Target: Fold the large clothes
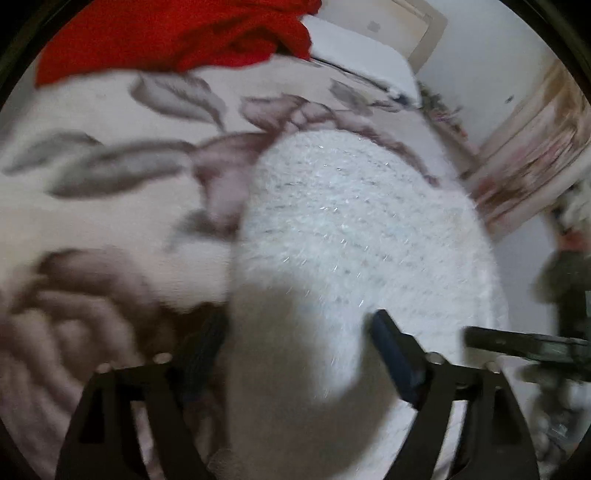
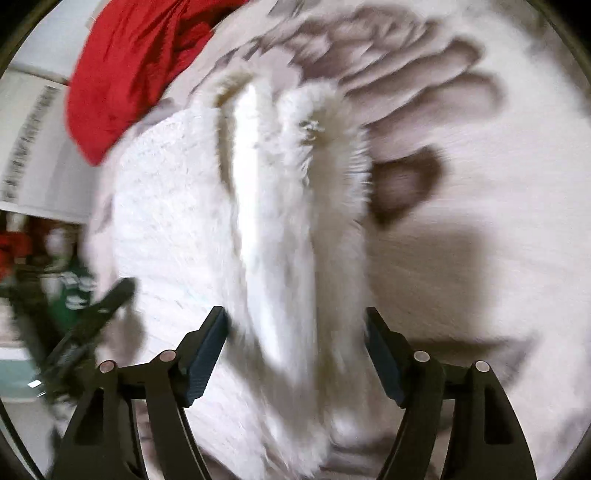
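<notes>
Both grippers, left gripper and right gripper, stand spread wide with the fuzzy white sweater lying loose between their fingers on the floral bedspread, unpinched, seemingly let go to settle a fold.

You look down on a fluffy white sweater flecked with tiny glinting silver threads. Under it lies a pale cream bedspread printed with large grey leaves and dusky mauve-brown flowers. Beyond the sweater, at the far edge of the bedspread, sits a bright red garment. Your gripper fingers are black with dark blue pads. From the right wrist view the sweater's folded edges look white with a faint yellowish shadow.
</notes>
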Demonstrator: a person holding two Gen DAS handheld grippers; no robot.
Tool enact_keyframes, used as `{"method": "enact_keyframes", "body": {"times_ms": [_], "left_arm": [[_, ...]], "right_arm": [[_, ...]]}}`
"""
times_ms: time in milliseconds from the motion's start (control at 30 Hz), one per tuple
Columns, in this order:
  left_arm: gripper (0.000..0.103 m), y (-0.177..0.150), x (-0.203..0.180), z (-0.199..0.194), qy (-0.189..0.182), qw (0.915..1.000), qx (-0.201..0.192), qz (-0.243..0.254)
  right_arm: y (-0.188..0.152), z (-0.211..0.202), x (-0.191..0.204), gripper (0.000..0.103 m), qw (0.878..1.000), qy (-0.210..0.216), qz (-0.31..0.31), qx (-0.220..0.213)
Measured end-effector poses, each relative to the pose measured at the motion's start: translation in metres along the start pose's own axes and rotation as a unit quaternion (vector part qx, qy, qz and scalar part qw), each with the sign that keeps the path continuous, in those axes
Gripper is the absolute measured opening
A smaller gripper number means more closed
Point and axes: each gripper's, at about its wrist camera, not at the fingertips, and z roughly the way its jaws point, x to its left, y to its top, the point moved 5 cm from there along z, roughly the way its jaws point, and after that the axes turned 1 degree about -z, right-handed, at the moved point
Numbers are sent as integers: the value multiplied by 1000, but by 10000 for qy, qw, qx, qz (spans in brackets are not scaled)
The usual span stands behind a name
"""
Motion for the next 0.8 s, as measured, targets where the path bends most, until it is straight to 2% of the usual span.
{"method": "enact_keyframes", "body": {"times_ms": [100,133,167,267,300,367,433,533,800], "left_arm": [[89,-15,-6,-21,633,9977,-122,201],[89,-16,-7,-24,706,9971,-141,238],[90,-20,-10,-31,863,9957,-185,292],[91,-29,-17,-52,1136,9923,-284,414],[92,-30,-20,-58,1228,9910,-304,437],[92,-34,-26,-71,1279,9902,-308,459],[92,-36,-33,-84,1286,9902,-290,453],[92,-41,-45,-113,1294,9902,-317,430],[92,-65,-92,-239,1330,9873,-636,598]], "right_arm": [[-33,-21,-1,86,9932,-1109,-61,-348],[-29,-30,-13,90,9897,-1373,-82,-404],[-39,-38,-17,91,9861,-1593,-112,-470],[-80,-48,13,91,9741,-2162,-208,-637],[-118,-66,36,92,9717,-2251,-220,-682],[-134,-80,46,92,9690,-2344,-266,-739],[-134,-92,48,93,9653,-2458,-296,-826],[-169,-119,52,93,9640,-2469,-258,-950],[-232,-246,89,93,9591,-2455,-268,-1381]]}}
